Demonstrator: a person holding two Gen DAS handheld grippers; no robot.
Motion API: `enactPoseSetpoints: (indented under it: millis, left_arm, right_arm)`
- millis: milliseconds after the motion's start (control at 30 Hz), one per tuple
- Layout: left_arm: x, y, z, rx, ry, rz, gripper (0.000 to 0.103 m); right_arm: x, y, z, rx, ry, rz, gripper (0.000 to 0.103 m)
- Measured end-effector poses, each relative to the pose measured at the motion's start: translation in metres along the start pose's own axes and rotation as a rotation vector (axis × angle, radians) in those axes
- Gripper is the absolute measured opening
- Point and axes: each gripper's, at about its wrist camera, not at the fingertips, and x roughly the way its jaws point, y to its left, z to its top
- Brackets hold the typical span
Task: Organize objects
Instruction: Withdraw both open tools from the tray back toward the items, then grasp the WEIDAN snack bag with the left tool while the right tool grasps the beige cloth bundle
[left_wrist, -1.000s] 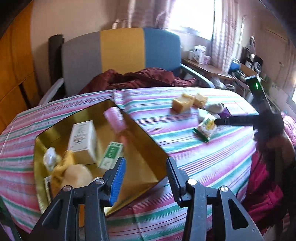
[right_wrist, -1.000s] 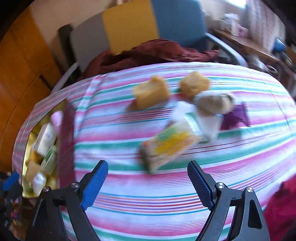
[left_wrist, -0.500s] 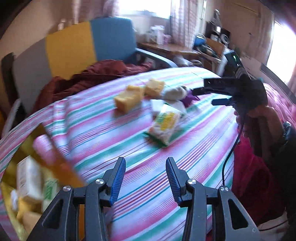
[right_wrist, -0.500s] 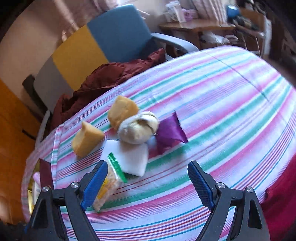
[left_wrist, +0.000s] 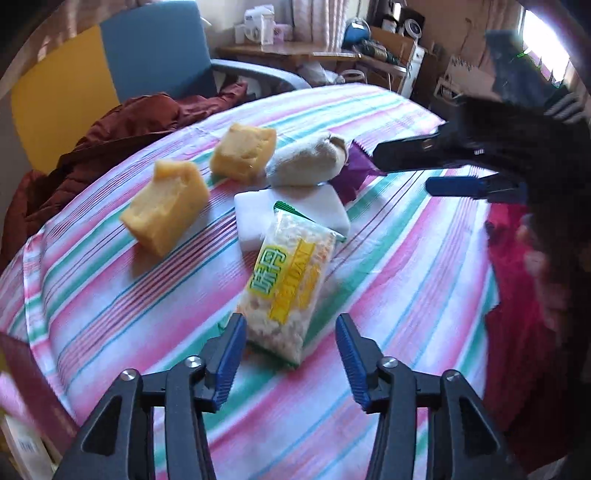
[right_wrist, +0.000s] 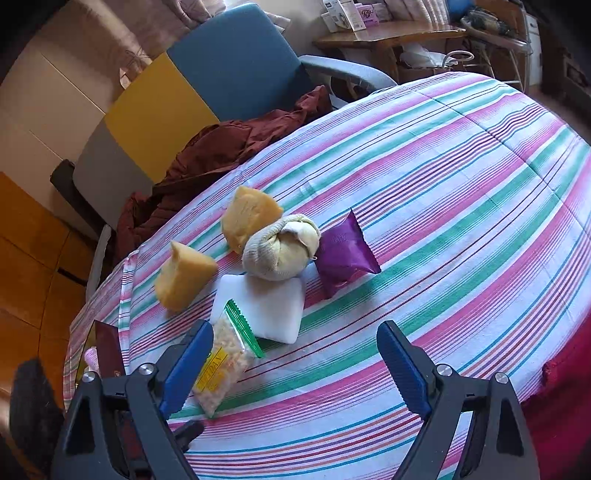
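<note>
— Left claw (left_wrist: 288, 350) now sits open and empty at the snack packet (left_wrist: 288, 280), having swung off the tray. Where's the rest?

— I see right claw (right_wrist: 291, 362) wide open, empty; the sponges (right_wrist: 184, 277) lie at ten o'clock on the table (right_wrist: 443, 192).

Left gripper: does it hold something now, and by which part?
Nothing is held. The left gripper is open, its fingers either side of the snack bag's near end, without closing on it.

white block (left_wrist: 255, 218) — partly hidden under snack bag (left_wrist: 288, 280).
</note>
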Motion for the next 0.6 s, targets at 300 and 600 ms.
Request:
enactPoseSetpoints:
  millis: [300, 600]
  left_arm:
    - [0.036, -0.002, 0.023, 0.07, 0.033, 0.016, 0.057]
    - [0.039, -0.002, 0.013, 0.005, 0.014, -0.016, 0.046]
  right_arm:
    - [0.006, 0.0, 0.0, -0.003, 0.023, -0.006, 0.091]
    - [0.011, 0.002, -0.001, -0.027, 0.034, -0.031, 0.091]
